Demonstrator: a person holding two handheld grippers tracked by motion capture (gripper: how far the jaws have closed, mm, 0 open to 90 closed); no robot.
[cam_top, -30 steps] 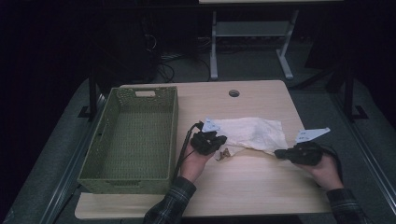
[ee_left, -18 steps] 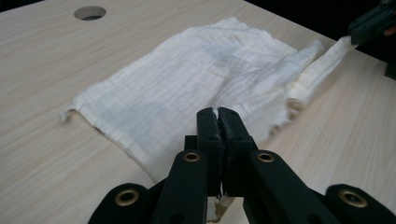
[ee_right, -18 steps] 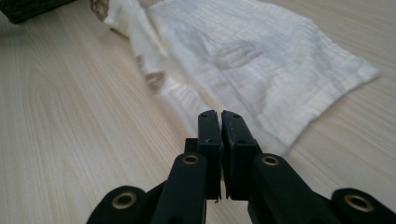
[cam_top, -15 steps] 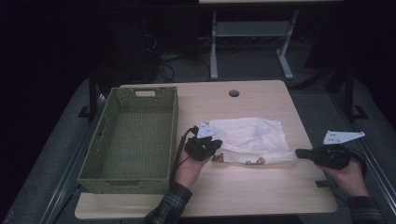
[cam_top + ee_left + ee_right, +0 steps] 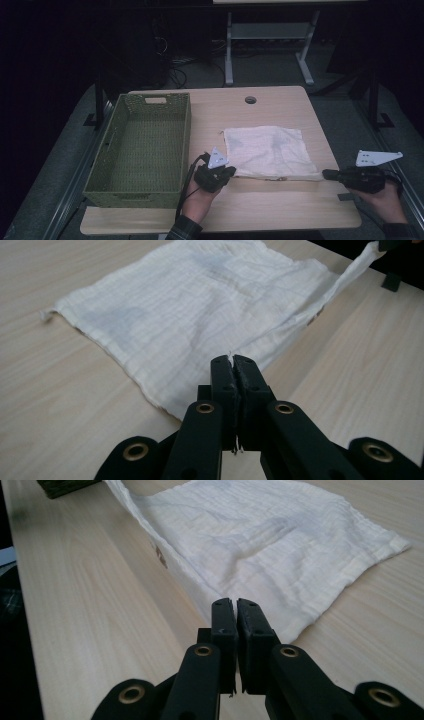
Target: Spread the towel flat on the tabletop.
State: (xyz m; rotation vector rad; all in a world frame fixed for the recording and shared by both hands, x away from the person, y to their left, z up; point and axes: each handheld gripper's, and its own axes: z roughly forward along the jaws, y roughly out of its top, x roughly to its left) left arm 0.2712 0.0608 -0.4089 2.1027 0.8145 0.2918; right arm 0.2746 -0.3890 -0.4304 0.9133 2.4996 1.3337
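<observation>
A white cloth [image 5: 267, 150] lies spread flat on the wooden table [image 5: 280, 205]. Its near edge is pulled taut between my two grippers. My left gripper [image 5: 231, 171] is shut on the cloth's near left corner; in the left gripper view the jaws [image 5: 233, 361] pinch the fabric [image 5: 200, 305], and the raised edge runs off to the upper right. My right gripper [image 5: 326, 174] is shut on the near right corner, its body out past the table's right edge. In the right gripper view the closed jaws [image 5: 234, 603] hold the cloth [image 5: 270, 535].
A green woven basket [image 5: 102, 167], empty inside, stands on the left part of the table, close beside my left hand. A round cable hole [image 5: 250, 100] sits near the far edge. Beyond the table are dark floor, cables and a metal frame [image 5: 230, 50].
The cloth was bunched between the grippers and now lies stretched flat. My right gripper has moved right, off past the table edge; my left gripper has drawn back toward the near edge.
</observation>
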